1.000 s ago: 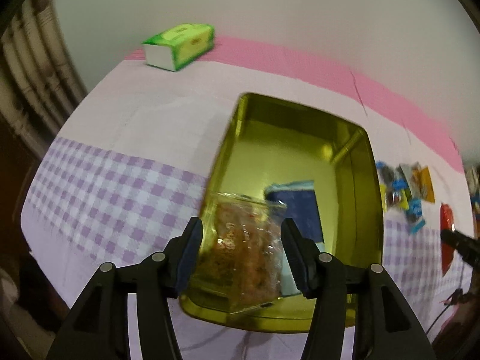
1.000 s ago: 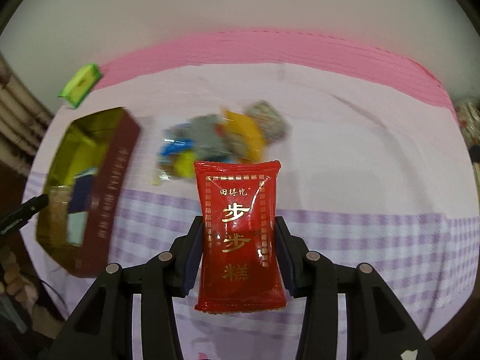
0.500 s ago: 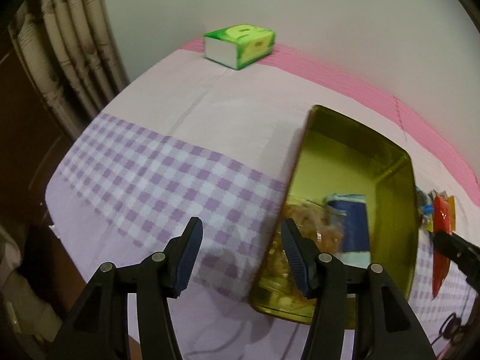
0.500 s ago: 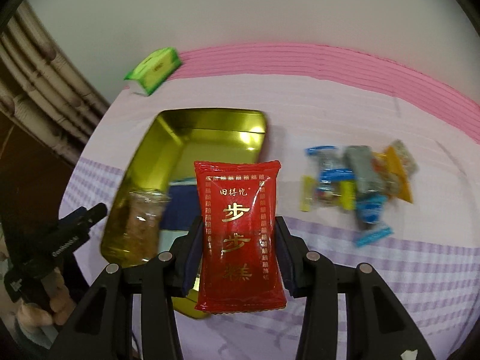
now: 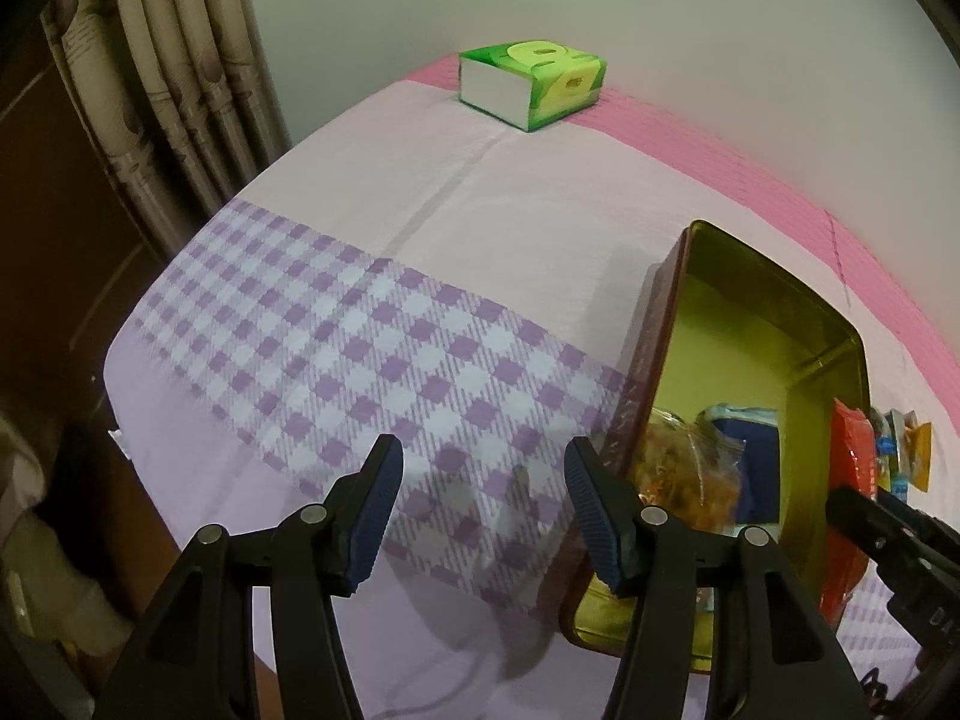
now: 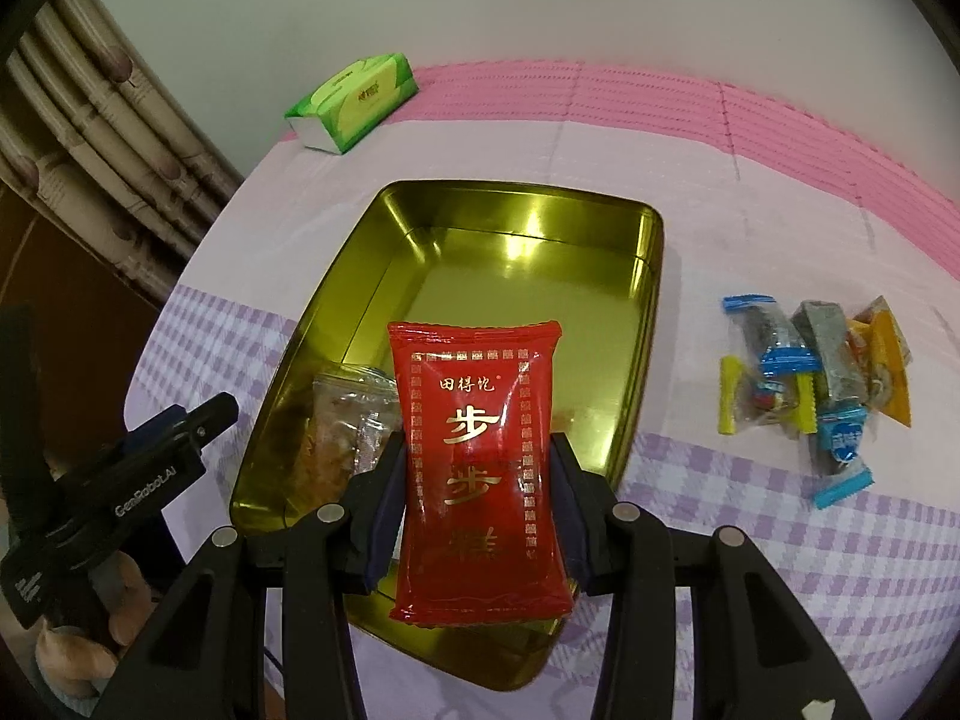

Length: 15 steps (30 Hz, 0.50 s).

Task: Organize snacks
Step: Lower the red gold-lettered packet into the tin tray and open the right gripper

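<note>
our right gripper (image 6: 477, 492) is clamped on a glossy red plastic snack packet with gold chinese lettering (image 6: 477, 462), held upright between the two blue-padded fingers (image 6: 384, 516) and hanging over the near half of the open gold-coloured rectangular metal tin (image 6: 516, 228). from the left wrist view the same packet shows edge-on at the tin's right wall (image 5: 849, 468).

our left gripper (image 5: 480, 501) stands with its jaws apart and nothing between them, over the purple-and-white checked tablecloth (image 5: 336, 348), just left of the tin (image 5: 774, 300) — its right finger (image 5: 594, 516) sits close by the tin's dark red outer wall, though we cannot tell whether they touch.

inside the tin, at the near left corner, lies a clear plastic bag of orange-brown crisps (image 6: 336, 438), and beside it a dark blue packet (image 5: 750, 456), mostly hidden behind the red one in the right wrist view.

to the right of the tin, apart from it on the cloth, sits a loose heap of small wrapped sweets in blue, yellow, grey and orange (image 6: 810, 372).

at the far left corner of the table, on the pink strip by the wall, rests a green tissue pack (image 5: 531, 84). patterned beige curtains (image 5: 180, 72) hang to the left.
</note>
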Available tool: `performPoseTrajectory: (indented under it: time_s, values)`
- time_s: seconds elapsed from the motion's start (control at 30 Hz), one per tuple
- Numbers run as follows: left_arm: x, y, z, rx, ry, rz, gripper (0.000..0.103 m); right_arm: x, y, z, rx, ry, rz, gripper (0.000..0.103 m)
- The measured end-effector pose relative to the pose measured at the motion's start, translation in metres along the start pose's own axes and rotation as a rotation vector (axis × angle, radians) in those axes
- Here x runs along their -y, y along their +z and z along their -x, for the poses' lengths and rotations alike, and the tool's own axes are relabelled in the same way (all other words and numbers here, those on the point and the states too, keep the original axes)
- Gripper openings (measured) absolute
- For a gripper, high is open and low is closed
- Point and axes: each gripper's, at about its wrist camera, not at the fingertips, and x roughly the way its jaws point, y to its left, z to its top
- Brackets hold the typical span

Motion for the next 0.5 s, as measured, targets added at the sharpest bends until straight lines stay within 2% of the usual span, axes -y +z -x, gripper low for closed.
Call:
performPoseTrajectory:
  time_s: [0.5]
  values:
    - [-0.003,0.001,-0.005,-0.017,-0.009,0.01,0.059,-0.011,-0.004,-0.027,-0.035,-0.027,0.013,0.042]
